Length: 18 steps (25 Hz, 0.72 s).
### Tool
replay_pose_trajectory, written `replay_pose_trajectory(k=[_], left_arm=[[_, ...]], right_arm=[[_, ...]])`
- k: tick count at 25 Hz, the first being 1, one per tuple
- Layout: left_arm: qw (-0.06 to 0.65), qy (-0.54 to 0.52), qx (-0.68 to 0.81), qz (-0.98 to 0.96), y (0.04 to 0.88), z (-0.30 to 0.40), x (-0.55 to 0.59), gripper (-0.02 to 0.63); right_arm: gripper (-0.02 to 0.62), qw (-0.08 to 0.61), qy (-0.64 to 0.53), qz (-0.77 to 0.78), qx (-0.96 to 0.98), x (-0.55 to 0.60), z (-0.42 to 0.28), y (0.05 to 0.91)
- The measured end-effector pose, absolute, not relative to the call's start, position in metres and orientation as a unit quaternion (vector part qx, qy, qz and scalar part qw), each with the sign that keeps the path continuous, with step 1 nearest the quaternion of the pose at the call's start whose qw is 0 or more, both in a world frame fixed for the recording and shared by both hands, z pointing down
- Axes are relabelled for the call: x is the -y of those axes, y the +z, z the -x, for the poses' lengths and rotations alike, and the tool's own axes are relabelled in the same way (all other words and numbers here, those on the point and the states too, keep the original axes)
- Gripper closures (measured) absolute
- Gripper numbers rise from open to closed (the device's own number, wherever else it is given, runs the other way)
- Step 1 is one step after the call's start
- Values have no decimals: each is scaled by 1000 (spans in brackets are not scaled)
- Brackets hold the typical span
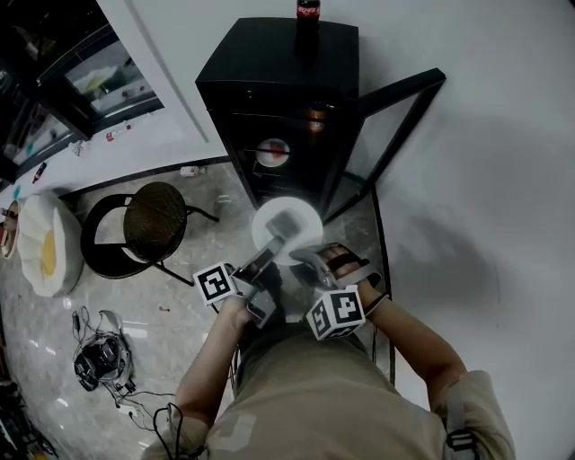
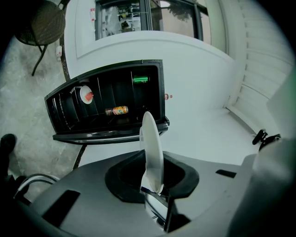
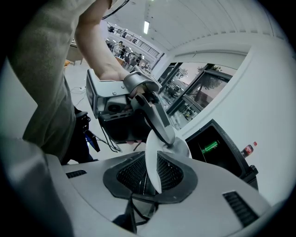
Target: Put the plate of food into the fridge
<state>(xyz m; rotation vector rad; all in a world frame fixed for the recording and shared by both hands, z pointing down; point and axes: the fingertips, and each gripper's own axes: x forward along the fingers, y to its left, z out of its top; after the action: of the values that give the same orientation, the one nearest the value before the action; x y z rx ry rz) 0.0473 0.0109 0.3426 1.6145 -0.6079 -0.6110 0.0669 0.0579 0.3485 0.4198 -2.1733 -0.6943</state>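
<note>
Okay so, closest to me both tongs are pinched on the white plate (image 1: 304, 216); left gripper (image 1: 280, 230) and right gripper (image 1: 312, 259) grip its near rim side by side; just beyond, the black fridge (image 1: 269, 72) stands open; cola bottle (image 1: 307, 13) on top.

Both arms (image 1: 214, 358) are reaching forward side by side; the left gripper (image 1: 272, 241) is pointing level; the right gripper (image 1: 307, 260) is tilting downward; each is clamping the plate (image 1: 301, 218) by its rim.
</note>
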Motion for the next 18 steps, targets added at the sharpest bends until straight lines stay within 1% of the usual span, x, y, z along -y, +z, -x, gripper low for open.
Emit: replay_pose_trajectory(k=[8, 18], left_arm=[[618, -245, 258, -701, 361, -51, -27, 540], [631, -226, 261, -694, 386, -38, -28, 540]], right_arm=[[526, 413, -251, -156, 862, -76, -68, 366], [523, 420, -228, -146, 866, -76, -55, 389]])
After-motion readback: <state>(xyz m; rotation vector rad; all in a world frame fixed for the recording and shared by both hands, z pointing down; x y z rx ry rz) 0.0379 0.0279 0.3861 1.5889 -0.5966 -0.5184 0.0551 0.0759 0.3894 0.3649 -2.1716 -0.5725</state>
